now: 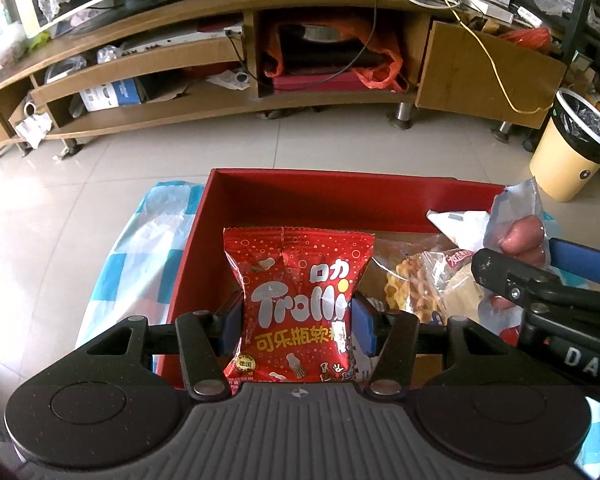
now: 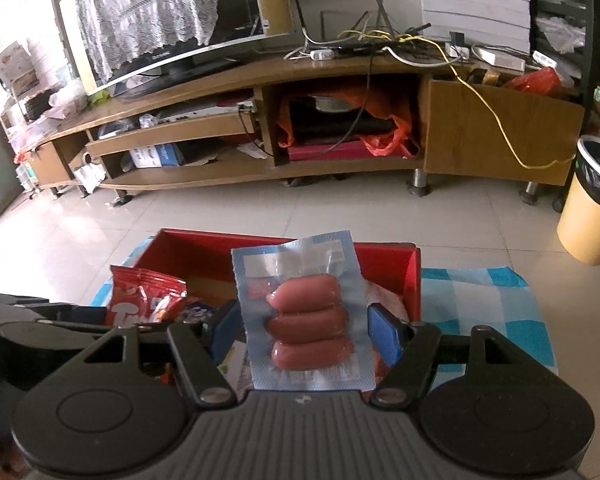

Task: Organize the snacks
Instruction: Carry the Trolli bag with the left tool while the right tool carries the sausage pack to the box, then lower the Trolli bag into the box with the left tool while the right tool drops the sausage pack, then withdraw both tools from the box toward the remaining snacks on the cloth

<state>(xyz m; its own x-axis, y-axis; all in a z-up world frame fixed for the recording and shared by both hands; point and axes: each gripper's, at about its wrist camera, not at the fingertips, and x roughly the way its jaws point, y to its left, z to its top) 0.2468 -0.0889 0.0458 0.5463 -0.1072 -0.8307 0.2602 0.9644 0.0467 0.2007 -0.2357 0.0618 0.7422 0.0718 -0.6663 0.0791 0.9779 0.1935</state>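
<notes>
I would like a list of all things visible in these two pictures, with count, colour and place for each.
Trolli candy bag: one, red, between the left gripper's pads, above the box.
sausage pack: one, pale blue with three pink sausages, in the right gripper.
box: one, red, on the cloth, snacks inside.
cookie bag: one, clear, inside the box.
cloth: one, blue and white checked, under the box.
TV stand: one, brown wood, behind.
television: one, lace-covered, on the stand.
bin: one, yellow, far right.
left gripper: black, blue pads.
right gripper: black, blue pads.
</notes>
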